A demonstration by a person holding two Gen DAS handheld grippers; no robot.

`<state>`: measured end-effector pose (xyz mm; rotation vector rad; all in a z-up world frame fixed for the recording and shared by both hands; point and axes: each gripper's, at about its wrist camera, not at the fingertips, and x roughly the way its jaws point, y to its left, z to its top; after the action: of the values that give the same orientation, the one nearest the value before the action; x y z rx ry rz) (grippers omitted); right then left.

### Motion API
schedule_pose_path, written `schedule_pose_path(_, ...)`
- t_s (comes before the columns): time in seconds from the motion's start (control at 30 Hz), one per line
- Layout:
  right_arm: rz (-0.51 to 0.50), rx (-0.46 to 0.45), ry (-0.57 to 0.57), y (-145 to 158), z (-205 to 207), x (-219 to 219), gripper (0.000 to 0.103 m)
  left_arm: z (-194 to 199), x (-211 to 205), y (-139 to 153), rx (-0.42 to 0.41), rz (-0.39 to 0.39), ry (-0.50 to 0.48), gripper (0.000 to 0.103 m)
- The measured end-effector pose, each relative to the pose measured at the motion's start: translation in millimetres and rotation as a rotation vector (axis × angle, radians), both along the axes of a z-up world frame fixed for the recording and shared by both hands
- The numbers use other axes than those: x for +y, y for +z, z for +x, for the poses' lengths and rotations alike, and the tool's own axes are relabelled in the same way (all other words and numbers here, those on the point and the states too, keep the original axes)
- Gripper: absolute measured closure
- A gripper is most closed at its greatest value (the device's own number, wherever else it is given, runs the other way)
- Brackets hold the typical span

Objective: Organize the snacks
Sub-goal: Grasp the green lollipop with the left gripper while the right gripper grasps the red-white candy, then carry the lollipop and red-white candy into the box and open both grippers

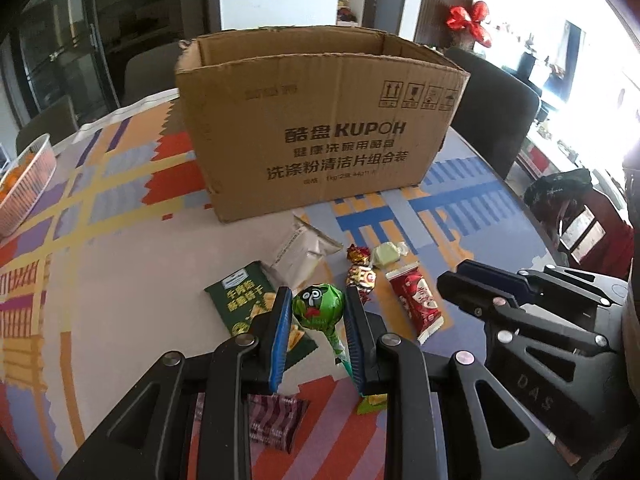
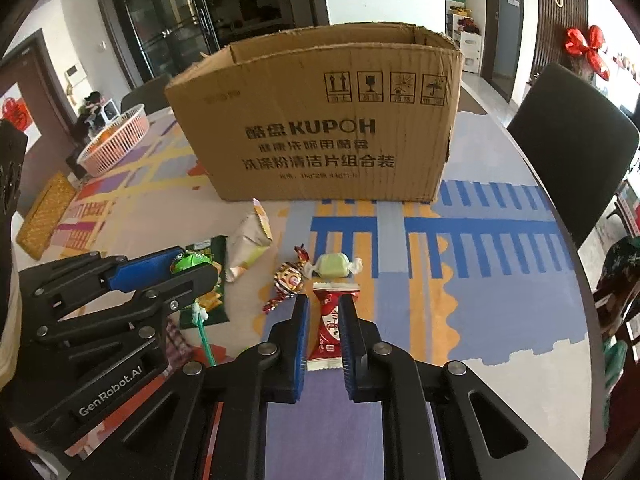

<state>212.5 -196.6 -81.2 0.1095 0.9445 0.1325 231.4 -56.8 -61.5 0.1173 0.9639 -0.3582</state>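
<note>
Both black grippers pinch snacks: left gripper (image 1: 316,312) holds a green round lollipop (image 1: 318,306), right gripper (image 2: 325,320) holds a red candy packet (image 2: 328,320), near the brown cardboard box (image 2: 316,128).

Beside your cardboard box (image 1: 320,120) you have:
Lollipops (image 1: 318,306): one
Foil-wrapped sweets (image 1: 362,278): two
Pale green candy (image 1: 386,255): one
Red packet (image 2: 330,320): one
Baskets (image 2: 116,140): one

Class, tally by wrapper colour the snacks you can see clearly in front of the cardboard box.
Green: 3 (lollipop, cracker packet, pale candy)
Red or red-gold: 3 (sachet, two foil candies)
Cream: 1 (pouch)
Purple: 1 (striped wrapper)
Total: 8
A yellow-green scrap behind the fingers is unclear.
</note>
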Motion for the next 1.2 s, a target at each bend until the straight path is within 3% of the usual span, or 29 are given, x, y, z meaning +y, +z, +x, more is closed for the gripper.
schedule_pose_path(0.03, 0.003, 0.003, -0.012, -0.9, 1.2, 0.2, 0.085, -1.8, 1.2, -1.0, 0.007, 0.004, 0.008, 0.077)
schedule_pose_path(0.13, 0.005, 0.038, -0.012, -8.8, 4.6, -1.1, 0.065, -5.6, 3.5, -7.0, 0.029, 0.006, 0.030, 0.077)
schedule_pose_path(0.6, -0.076, 0.146, 0.057, -47.9, 33.2, 13.1, 0.065, 6.8, -0.2, -39.1, 0.113, 0.027, 0.049, 0.077)
schedule_pose_path(0.8, -0.056, 0.165, 0.058, -53.5, 37.4, 13.2, 0.079, 11.9, 0.6, -40.1, 0.116, 0.027, 0.059, 0.077)
schedule_pose_path(1.2, -0.028, 0.109, 0.029, -29.7, 23.6, 4.5, 0.080, 1.8, 2.5, -14.1, 0.056, 0.010, 0.065, 0.077)
